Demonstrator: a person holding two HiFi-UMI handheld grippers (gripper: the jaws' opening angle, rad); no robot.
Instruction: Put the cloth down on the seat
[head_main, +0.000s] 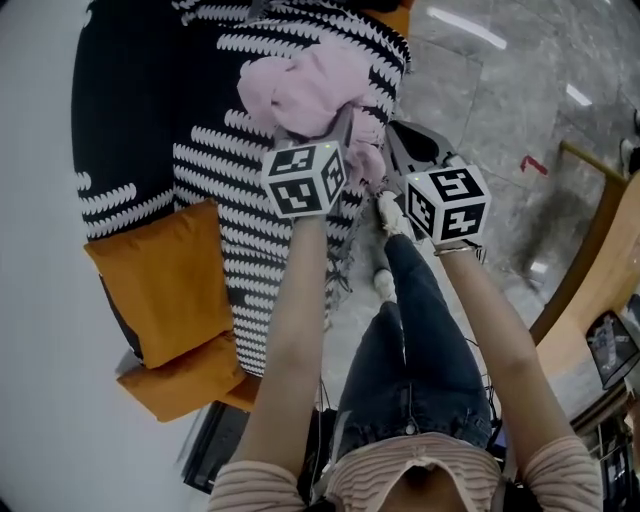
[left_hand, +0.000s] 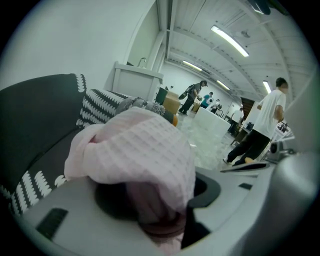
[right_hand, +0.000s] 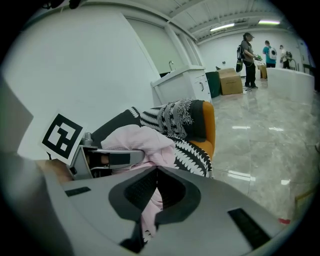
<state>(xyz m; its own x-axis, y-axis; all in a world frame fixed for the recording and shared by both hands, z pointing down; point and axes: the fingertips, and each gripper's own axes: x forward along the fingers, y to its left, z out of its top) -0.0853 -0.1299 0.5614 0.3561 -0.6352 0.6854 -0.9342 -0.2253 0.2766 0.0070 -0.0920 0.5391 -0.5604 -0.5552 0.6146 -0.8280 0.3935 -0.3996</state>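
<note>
A bunched pink waffle cloth (head_main: 305, 85) hangs in the air above the seat (head_main: 140, 110), a dark armchair covered in a black-and-white patterned throw (head_main: 225, 165). My left gripper (head_main: 322, 128) is shut on the cloth, whose bulk drapes over the jaws in the left gripper view (left_hand: 145, 160) and hides their tips. My right gripper (head_main: 385, 182) sits just to the right, close against the left one. In the right gripper view its jaw tips (right_hand: 156, 170) meet on a hanging edge of the cloth (right_hand: 149, 212).
Orange cushions (head_main: 170, 270) lie on the chair's near side. A white wall (head_main: 35, 300) runs along the left. Grey marble floor (head_main: 480, 90) spreads right, with a wooden table edge (head_main: 590, 250). The person's jeans-clad leg (head_main: 410, 330) stands beside the chair. People stand far off (left_hand: 265, 120).
</note>
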